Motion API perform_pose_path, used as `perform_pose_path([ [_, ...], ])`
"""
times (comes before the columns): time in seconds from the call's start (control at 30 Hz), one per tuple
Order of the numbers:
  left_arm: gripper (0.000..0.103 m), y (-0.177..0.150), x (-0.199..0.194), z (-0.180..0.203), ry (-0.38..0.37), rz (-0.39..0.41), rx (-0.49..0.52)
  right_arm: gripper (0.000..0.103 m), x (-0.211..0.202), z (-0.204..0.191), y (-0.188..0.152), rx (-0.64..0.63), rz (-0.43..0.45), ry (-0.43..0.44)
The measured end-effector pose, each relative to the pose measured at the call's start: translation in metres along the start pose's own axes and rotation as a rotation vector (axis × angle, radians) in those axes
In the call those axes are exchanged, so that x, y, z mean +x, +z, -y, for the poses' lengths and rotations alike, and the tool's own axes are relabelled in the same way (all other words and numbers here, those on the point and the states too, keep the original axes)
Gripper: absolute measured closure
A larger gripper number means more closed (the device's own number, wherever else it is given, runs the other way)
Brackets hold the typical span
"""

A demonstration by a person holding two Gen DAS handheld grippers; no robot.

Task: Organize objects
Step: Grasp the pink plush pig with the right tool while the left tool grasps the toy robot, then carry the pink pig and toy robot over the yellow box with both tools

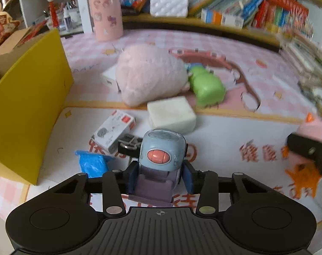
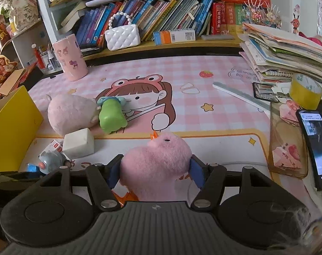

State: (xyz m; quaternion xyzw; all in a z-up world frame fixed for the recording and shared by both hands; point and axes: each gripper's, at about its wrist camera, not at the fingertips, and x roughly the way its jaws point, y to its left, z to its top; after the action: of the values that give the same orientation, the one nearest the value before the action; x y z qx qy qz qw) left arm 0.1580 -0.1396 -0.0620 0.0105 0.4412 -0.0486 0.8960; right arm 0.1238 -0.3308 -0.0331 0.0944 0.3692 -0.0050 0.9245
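Sitting between the left gripper's [image 1: 160,179] pads, the toy robot [image 1: 161,152].

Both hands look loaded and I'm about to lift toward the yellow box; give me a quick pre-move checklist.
1. Left gripper shut on robot toy: ok, pads against its sides.
2. Right gripper shut on pink plush: ok, squeezed between pads.
3. Robot toy free of the binder clip behind it: cannot tell.
4. Yellow box within view, left side: ok.
5. Room inside box: cannot tell, interior hidden.
6. Grippers apart from each other: ok.
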Motion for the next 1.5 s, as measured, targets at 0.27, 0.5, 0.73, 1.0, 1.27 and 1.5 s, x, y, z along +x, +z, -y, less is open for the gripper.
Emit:
perform_pose_path([
  [0.27,0.062,0.003,-0.042,-0.013,-0.008,0.105,-0.054,0.040,0.003,-0.021,-0.006,-0.043,-0.031,0.059],
  [0.5,0.062,-0.019,-0.061,-0.039,-0.033,0.100,-0.129,0.040,-0.008,-0.049,-0.017,-0.094,-0.037,0.083],
  [0.73,0.062,-0.034,-0.081,-0.072,-0.074,0.132,-0.133,0.040,-0.028,-0.084,-0.029,-0.098,-0.006,0.048],
  [1.0,0.062,-0.057,-0.111,-0.138,-0.099,0.150,-0.127,0.040,-0.049,-0.154,-0.059,-0.100,-0.002,0.033],
  [1.27,0.062,-0.082,-0.133,-0.203,-0.129,0.154,-0.135,0.040,-0.066,-0.220,-0.099,-0.102,-0.025,0.023],
  [1.5,0.062,-0.100,-0.149,-0.247,-0.125,0.157,-0.110,0.040,-0.077,-0.263,-0.124,-0.069,-0.019,0.031],
])
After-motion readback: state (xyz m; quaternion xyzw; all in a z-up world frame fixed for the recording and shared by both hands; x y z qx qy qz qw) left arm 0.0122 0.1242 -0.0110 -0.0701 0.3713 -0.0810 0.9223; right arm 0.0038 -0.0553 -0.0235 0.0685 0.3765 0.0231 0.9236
